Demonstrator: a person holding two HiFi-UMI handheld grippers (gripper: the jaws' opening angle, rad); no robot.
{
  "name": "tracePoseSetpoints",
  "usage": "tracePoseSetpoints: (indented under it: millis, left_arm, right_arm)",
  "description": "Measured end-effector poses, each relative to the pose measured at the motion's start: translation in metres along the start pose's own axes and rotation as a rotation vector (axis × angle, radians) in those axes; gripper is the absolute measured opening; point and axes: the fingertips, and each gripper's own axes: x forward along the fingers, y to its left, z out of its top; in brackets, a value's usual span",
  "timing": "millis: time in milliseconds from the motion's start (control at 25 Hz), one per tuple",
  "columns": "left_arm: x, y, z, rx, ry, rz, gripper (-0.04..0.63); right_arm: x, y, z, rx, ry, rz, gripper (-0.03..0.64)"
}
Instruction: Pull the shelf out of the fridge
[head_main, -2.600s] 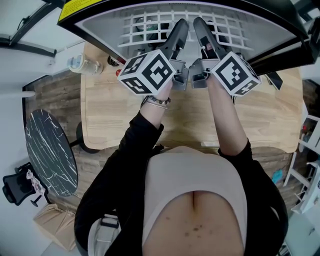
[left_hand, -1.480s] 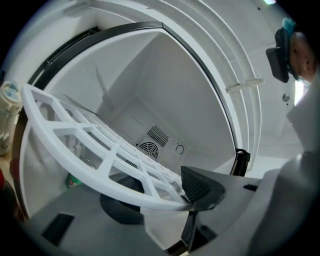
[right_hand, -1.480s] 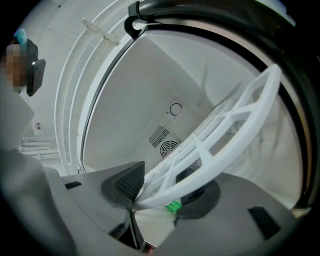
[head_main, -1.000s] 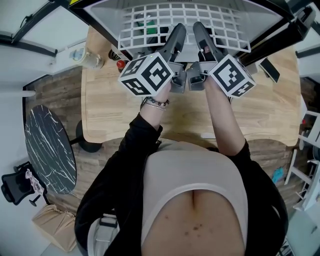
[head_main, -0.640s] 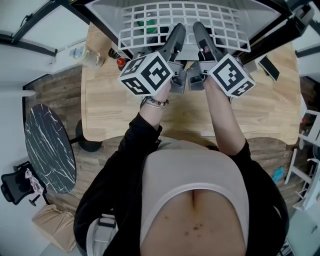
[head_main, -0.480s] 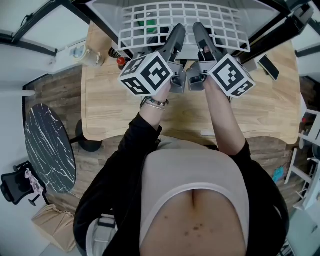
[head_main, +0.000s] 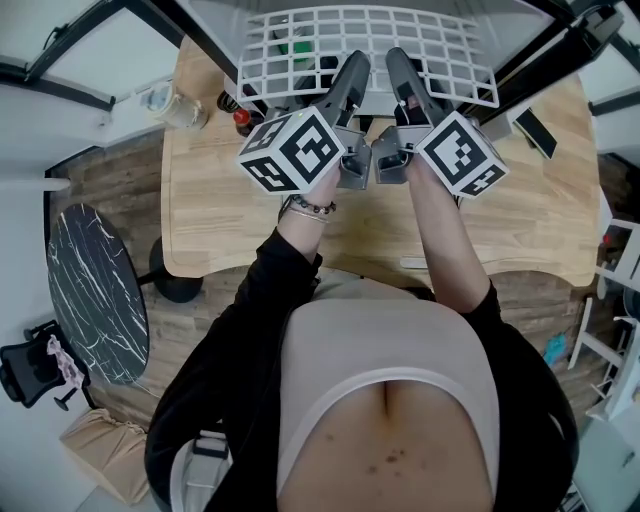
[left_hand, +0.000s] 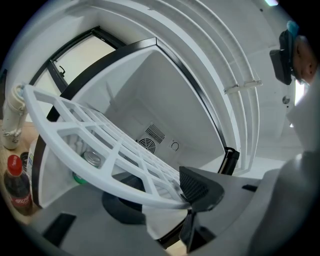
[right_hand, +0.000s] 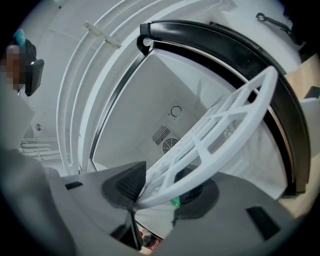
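The white grid shelf (head_main: 440, 45) sticks out of the open fridge (head_main: 545, 55) over the wooden table (head_main: 230, 230). My left gripper (head_main: 356, 62) and right gripper (head_main: 398, 58) sit side by side on the middle of its front rim. In the left gripper view the shelf (left_hand: 100, 145) runs in from the left and its rim sits between the pads of the left gripper (left_hand: 187, 205). In the right gripper view the shelf (right_hand: 225, 125) is clamped the same way by the right gripper (right_hand: 135, 202). Both sets of jaws have just been closing on the rim.
A cola bottle (head_main: 240, 120) and a clear jar (head_main: 165, 100) stand on the table left of the fridge. A green can (left_hand: 92, 159) sits inside, under the shelf. A dark flat object (head_main: 535, 128) lies at the right. A round marble table (head_main: 95, 290) stands on the floor.
The shelf has slid further out of the fridge toward the person, with more of its grid showing. Both grippers have stayed on its front rim.
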Motion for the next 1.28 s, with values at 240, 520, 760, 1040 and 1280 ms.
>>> tracePoseSetpoints:
  millis: [240, 520, 760, 1040, 1280]
  left_arm:
    - [-0.007, -0.003, -0.001, -0.007, 0.0, 0.002, 0.209]
    - [-0.011, -0.006, -0.003, -0.015, 0.004, 0.0, 0.207]
    - [-0.017, -0.009, -0.004, -0.019, 0.005, -0.007, 0.207]
    - [-0.023, -0.01, -0.006, -0.016, 0.019, -0.024, 0.207]
    - [-0.028, -0.013, -0.008, -0.018, 0.025, -0.052, 0.207]
  right_arm:
    - [-0.006, 0.003, -0.001, 0.01, 0.002, -0.002, 0.181]
    - [-0.011, 0.005, -0.002, 0.022, 0.002, -0.005, 0.179]
    - [-0.017, 0.007, -0.002, 0.028, -0.004, -0.007, 0.179]
    - [-0.022, 0.009, -0.005, 0.023, -0.011, -0.016, 0.176]
    - [-0.027, 0.011, -0.006, 0.03, -0.031, -0.013, 0.175]
